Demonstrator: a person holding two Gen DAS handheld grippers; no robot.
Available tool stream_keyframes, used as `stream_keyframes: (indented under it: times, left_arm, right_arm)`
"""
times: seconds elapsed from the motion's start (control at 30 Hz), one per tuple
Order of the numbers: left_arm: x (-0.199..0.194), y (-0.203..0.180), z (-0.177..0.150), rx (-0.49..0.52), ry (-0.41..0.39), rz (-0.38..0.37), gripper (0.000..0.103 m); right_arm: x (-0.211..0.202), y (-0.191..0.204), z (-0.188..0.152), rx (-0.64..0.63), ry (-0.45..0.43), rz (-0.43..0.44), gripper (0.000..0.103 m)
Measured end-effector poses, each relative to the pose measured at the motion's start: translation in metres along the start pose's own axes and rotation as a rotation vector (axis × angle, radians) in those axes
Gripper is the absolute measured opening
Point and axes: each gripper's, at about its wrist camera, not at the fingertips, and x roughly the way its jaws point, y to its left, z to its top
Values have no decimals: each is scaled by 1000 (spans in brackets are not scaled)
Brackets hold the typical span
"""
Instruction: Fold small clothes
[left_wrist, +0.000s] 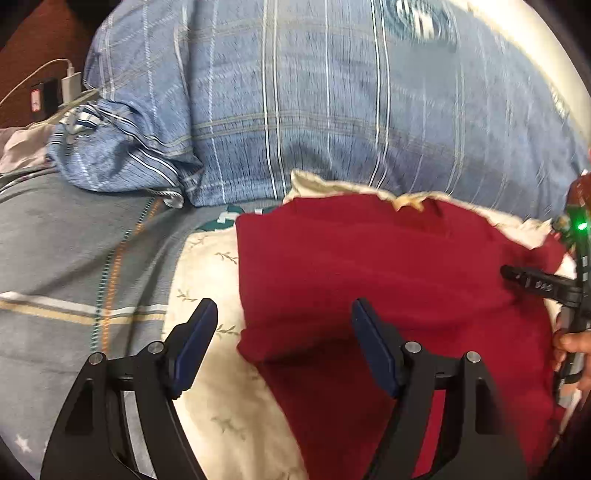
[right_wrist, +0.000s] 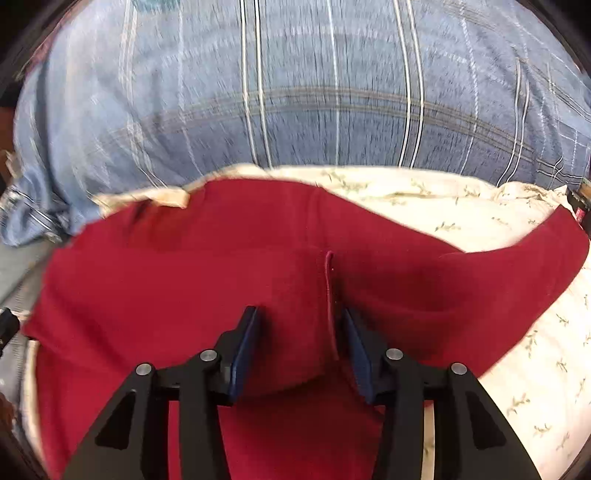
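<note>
A dark red garment (left_wrist: 388, 280) lies partly folded on a cream floral cloth (left_wrist: 210, 280). A folded layer with a straight left edge lies over its lower part. My left gripper (left_wrist: 284, 310) is open and empty, its jaws wide apart over the garment's left edge. In the right wrist view the red garment (right_wrist: 221, 266) fills the middle, with a seam (right_wrist: 328, 280) running toward me. My right gripper (right_wrist: 301, 317) is open just above the fabric by that seam. The right gripper also shows at the right edge of the left wrist view (left_wrist: 517, 275).
A large blue plaid pillow (left_wrist: 314, 103) stands right behind the garment. A crumpled blue striped cloth (left_wrist: 110, 155) lies at left on a grey striped bedsheet (left_wrist: 66, 266). A charger and cable (left_wrist: 68, 85) sit at far left. The cream cloth (right_wrist: 498, 295) extends right.
</note>
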Motion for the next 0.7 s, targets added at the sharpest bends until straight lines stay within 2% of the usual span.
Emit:
stream_keyframes:
  times: [0.1,0.17,0.23,0.3,0.4,0.43,0.5,0.57,0.6,0.7]
  left_arm:
    - [25,-6,-3,35,73,33,75]
    - [35,-5,-9,16,117,29,75]
    - [36,-3,-11,-6,118,25,78]
    - [36,-4,-11,-1,112,31,80]
    - [34,-2,-13,-19,108,26,80]
    - [32,-1,-13,-27,103,23,80]
    - [24,1,-11,-34,80,19,80]
    - [15,1,-8,-34,38,28,80]
    - [12,0,-6,-33,21,30,80]
    - [6,-1,-3,-30,-15,25,80]
  right_arm:
    - [-3,2,2,-15,-14,-25,46]
    - [-14,5,2,-22,-37,-18,49]
    - [-17,8,-1,-53,-51,-19,49]
    - [-6,11,-3,-83,-7,-32,49]
    - [-5,-2,1,-30,16,41,51]
    - [-8,-9,5,0,34,78,51]
    - [-28,-36,13,67,-8,106,53]
    - [-42,-64,21,112,-53,54,61]
    - [-47,-79,24,137,-67,33,61]
    - [-49,-148,40,293,-75,-70,68]
